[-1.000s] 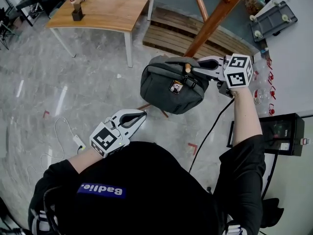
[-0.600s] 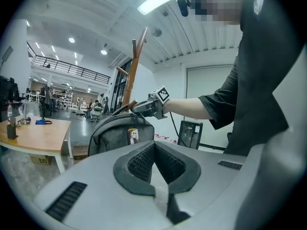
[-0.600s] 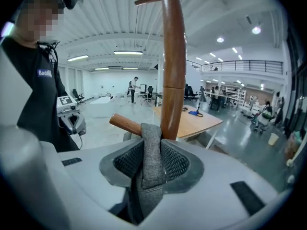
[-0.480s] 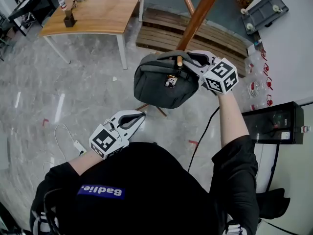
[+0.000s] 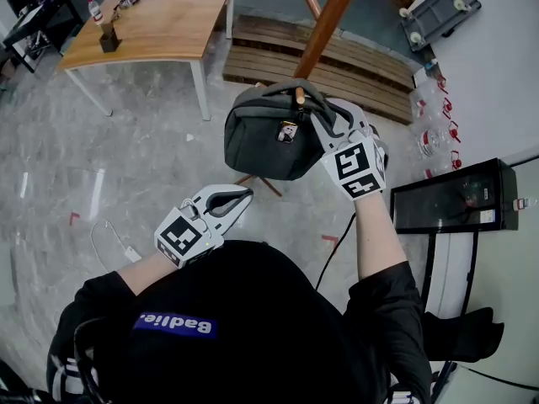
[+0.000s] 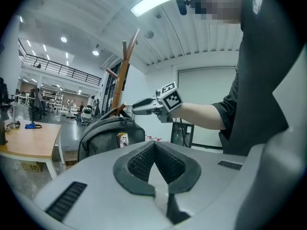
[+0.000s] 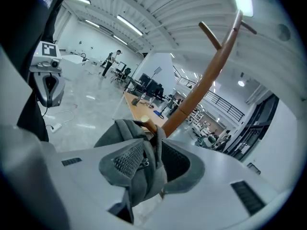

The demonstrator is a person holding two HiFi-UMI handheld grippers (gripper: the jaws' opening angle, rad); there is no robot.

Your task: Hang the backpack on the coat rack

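Observation:
A dark grey backpack (image 5: 261,141) hangs by its top handle over a wooden peg (image 5: 298,95) of the brown coat rack (image 5: 324,19). My right gripper (image 5: 324,116) is at the bag's top right, and its jaws are opening. In the right gripper view the grey handle strap (image 7: 144,171) lies loose between the parted pads, just before the peg (image 7: 144,124). My left gripper (image 5: 240,196) is shut and empty, low near my body and apart from the bag. In the left gripper view the backpack (image 6: 103,138) hangs ahead.
A wooden table (image 5: 152,23) stands at the upper left. Behind the rack lies a slatted wooden pallet (image 5: 337,70). To the right a black case (image 5: 455,204) stands by the wall. A white cable (image 5: 109,234) lies on the grey floor at the left.
My right gripper has rolled and swung round to the bag's near right side, and its jaws have parted on the strap. The bag stays on the peg. My left gripper has hardly moved.

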